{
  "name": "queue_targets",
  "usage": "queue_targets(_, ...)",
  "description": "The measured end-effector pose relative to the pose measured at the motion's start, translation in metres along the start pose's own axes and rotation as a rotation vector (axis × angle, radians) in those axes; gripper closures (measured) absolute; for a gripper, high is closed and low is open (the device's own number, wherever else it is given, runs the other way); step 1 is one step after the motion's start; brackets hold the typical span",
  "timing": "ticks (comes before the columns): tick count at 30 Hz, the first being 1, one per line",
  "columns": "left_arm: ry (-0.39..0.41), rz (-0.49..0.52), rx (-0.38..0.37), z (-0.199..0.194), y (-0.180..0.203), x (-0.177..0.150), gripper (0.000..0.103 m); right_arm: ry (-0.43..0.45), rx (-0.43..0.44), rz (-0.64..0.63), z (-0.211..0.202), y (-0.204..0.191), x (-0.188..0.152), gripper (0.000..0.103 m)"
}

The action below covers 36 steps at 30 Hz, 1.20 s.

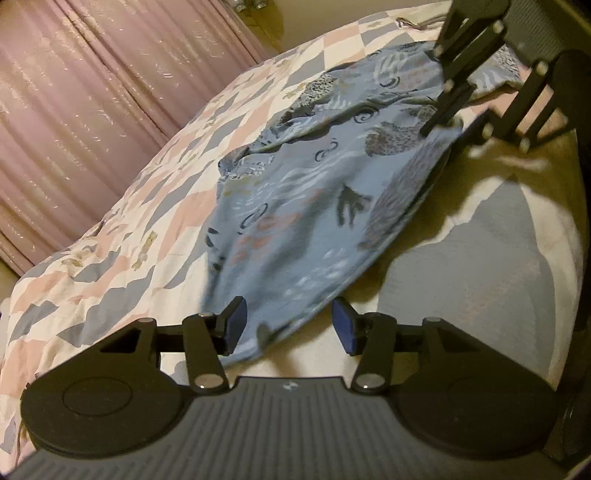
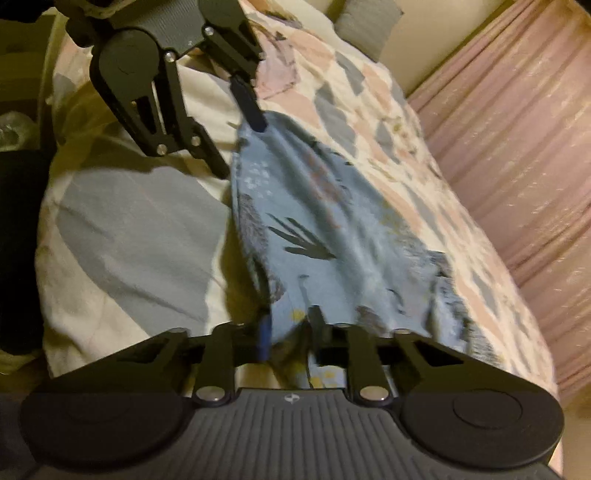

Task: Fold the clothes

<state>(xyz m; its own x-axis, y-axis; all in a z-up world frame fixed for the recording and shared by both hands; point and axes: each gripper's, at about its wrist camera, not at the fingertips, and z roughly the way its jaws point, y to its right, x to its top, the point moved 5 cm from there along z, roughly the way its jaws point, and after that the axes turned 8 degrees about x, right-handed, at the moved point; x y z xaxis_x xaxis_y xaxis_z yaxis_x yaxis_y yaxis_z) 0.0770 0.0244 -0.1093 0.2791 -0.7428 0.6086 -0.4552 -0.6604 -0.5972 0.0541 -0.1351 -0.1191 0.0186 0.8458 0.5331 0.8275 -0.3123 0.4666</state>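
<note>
A light blue patterned garment (image 1: pixel 314 206) (image 2: pixel 332 229) lies stretched across a patchwork bed cover (image 1: pixel 129 240) (image 2: pixel 369 92). My left gripper (image 1: pixel 290 325) is open, its blue pads (image 1: pixel 236 321) standing either side of the garment's near corner without pinching it. The right wrist view shows that gripper (image 2: pixel 240 144) at the far end of the cloth. My right gripper (image 2: pixel 290 332) is shut on the opposite end, with fabric bunched between its fingers. From the left wrist camera it (image 1: pixel 456 131) holds that edge slightly off the bed, a shadow beneath it.
A pink pleated curtain (image 1: pixel 74 92) (image 2: pixel 517 147) hangs along the far side of the bed. A grey cushion (image 2: pixel 369 22) sits at the bed's far end. A dark shape (image 2: pixel 18 240) borders the bed's near side. Bare bed cover (image 1: pixel 461 277) lies beside the garment.
</note>
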Motion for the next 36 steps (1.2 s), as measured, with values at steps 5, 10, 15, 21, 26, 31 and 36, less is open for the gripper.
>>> queue_targets(5,0.002,-0.035,-0.009,0.0,-0.002,-0.003,0.055,0.036,-0.046,0.045,-0.031,0.007,0.0,0.097)
queue_targets(10,-0.013,-0.03,0.004,0.0,-0.008,-0.007,0.053,0.065,0.04,0.096,-0.05,-0.008,0.008,0.103)
queue_targets(15,-0.028,-0.025,0.017,0.001,-0.014,-0.011,0.051,0.048,0.077,0.131,-0.054,-0.021,0.0,0.103)
queue_targets(21,-0.073,-0.036,-0.013,0.014,-0.021,-0.012,0.051,0.011,0.032,0.135,-0.046,-0.02,-0.009,0.077)
queue_targets(26,-0.063,-0.003,-0.026,0.011,-0.022,-0.011,0.054,-0.024,0.025,0.12,-0.031,-0.022,-0.016,0.069)
queue_targets(31,-0.08,0.05,-0.036,0.012,-0.02,-0.015,0.086,-0.034,0.017,0.068,-0.024,-0.028,-0.015,0.069)
queue_targets(36,-0.089,0.042,-0.062,0.012,-0.02,-0.012,0.099,-0.051,0.01,0.063,-0.023,-0.023,-0.018,0.103)
